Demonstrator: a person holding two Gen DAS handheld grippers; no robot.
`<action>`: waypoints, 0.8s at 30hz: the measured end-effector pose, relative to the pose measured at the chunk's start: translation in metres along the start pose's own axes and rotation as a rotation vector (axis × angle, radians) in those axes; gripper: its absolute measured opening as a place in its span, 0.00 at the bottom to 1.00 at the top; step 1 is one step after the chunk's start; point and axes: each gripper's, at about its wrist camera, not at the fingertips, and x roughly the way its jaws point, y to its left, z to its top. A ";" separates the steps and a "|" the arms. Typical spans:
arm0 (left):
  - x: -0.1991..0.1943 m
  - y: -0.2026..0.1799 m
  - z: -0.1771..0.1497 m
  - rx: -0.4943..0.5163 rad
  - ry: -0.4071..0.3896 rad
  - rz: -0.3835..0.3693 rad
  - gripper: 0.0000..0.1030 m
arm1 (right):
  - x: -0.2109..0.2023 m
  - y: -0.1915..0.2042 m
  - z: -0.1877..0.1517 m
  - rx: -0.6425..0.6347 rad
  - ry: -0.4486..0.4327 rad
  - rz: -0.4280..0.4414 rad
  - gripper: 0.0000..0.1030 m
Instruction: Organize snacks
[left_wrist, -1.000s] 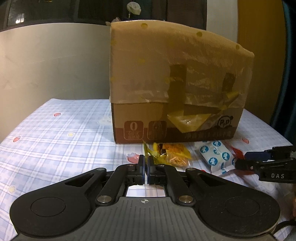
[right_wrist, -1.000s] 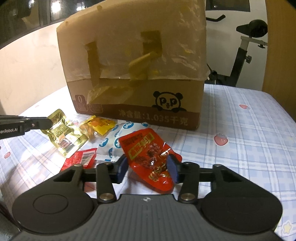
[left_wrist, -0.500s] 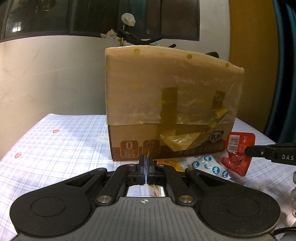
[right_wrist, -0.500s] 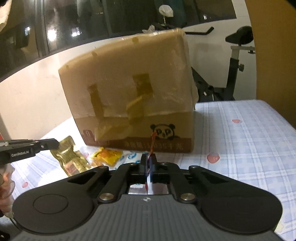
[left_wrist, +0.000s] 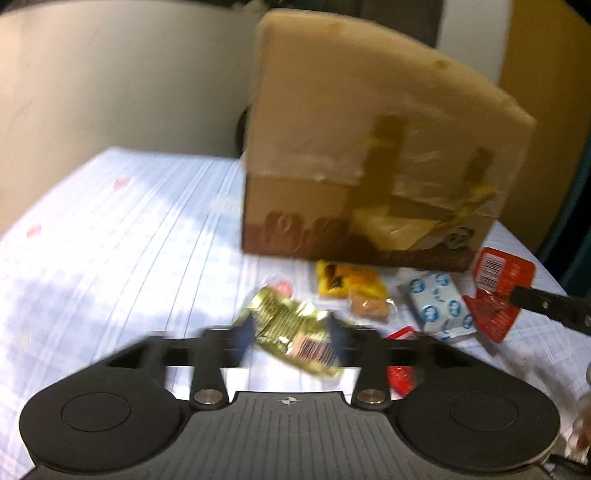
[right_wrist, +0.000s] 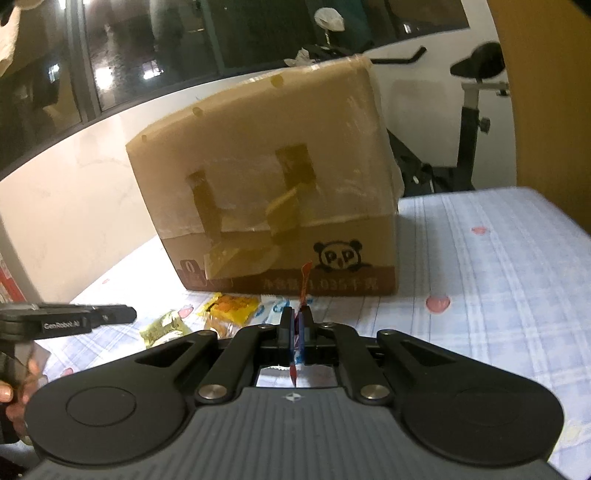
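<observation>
The left wrist view is blurred. My left gripper (left_wrist: 291, 332) is opening, and a gold snack packet (left_wrist: 295, 332) lies loose between its spread fingers (left_wrist: 243, 332) on the checked cloth. From the right wrist view the same gold packet (right_wrist: 162, 326) rests on the cloth under the left gripper (right_wrist: 74, 319). My right gripper (right_wrist: 297, 321) is shut on a red snack packet (right_wrist: 303, 284), seen edge-on and held above the cloth. In the left view that red packet (left_wrist: 495, 295) hangs from the right gripper's finger (left_wrist: 546, 306). A tall taped cardboard box (right_wrist: 277, 206) stands just behind the snacks.
In front of the box (left_wrist: 369, 166) lie a yellow packet (left_wrist: 347, 284), a blue-and-white packet (left_wrist: 439, 306) and another red packet (left_wrist: 400, 373). A person's hand (right_wrist: 14, 384) holds the left gripper. An exercise bike (right_wrist: 469, 122) stands beyond the bed's far edge.
My left gripper, which was shut on the gold packet, has opened and the packet now lies between its fingers. My right gripper closed on the red packet and lifted it.
</observation>
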 end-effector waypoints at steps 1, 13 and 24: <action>0.003 0.001 0.001 -0.016 0.012 0.008 0.63 | 0.001 -0.003 -0.001 0.007 -0.002 0.000 0.03; 0.032 -0.014 -0.006 0.020 0.111 0.030 0.46 | 0.013 -0.001 -0.015 -0.028 0.000 -0.006 0.03; 0.035 -0.016 -0.004 0.075 0.099 0.043 0.46 | 0.024 -0.013 -0.011 0.030 0.058 0.012 0.13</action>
